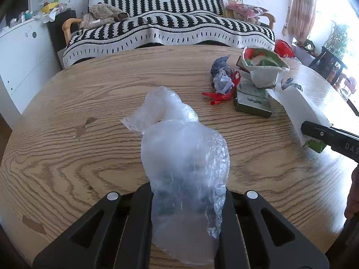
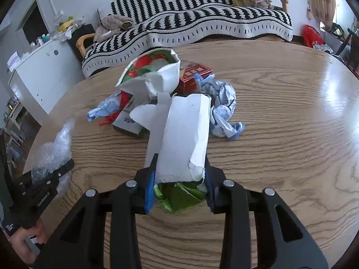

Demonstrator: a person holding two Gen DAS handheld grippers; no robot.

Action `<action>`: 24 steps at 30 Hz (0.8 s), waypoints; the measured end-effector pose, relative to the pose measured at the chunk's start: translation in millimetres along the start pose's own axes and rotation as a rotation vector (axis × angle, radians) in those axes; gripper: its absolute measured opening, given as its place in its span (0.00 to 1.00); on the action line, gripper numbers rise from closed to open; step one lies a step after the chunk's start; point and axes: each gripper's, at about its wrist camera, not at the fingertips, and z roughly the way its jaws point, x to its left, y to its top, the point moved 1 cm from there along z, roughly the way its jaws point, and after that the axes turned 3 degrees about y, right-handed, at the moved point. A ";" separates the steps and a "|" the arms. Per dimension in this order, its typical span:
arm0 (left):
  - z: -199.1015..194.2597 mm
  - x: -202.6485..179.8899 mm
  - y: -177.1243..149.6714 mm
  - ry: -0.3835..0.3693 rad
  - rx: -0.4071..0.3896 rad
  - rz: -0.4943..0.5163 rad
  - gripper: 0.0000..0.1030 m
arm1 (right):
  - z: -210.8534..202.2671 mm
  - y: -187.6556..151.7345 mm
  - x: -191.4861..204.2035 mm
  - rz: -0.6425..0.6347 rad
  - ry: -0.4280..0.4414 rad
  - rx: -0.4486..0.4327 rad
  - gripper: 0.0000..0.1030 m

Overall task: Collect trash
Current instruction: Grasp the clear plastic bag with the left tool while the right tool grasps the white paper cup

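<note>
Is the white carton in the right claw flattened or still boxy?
Mostly flattened. The white carton is squashed between the right claw, its torn end crumpled, showing green print. How flat its far end is, cannot tell.

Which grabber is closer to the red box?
Right. The right gripper, shut on a torn white carton, points toward the red box behind the pile. The left gripper, holding a clear plastic bag, sits farther off.

Ahead of the fingers, past the round wooden table (image 1: 67,157), a sofa under a black-and-white striped blanket (image 1: 168,29) carries a brown stuffed toy (image 1: 105,14); a white cabinet (image 1: 24,53) stands far left, an orange curtain (image 1: 301,9) far right.
</note>
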 end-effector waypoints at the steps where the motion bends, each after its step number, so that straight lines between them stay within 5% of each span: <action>1: 0.0 0.2 0.1 -0.001 0.000 -0.001 0.06 | -0.5 0.2 -0.1 0.002 -0.002 -0.002 0.35; 18: 2.2 17.8 1.0 -0.020 0.005 -0.097 0.06 | -19.3 5.7 7.1 -0.038 -0.025 -0.096 0.35; 24: 0.4 17.2 0.8 -0.023 0.001 -0.100 0.06 | -36.9 9.4 9.9 -0.061 -0.060 -0.195 0.34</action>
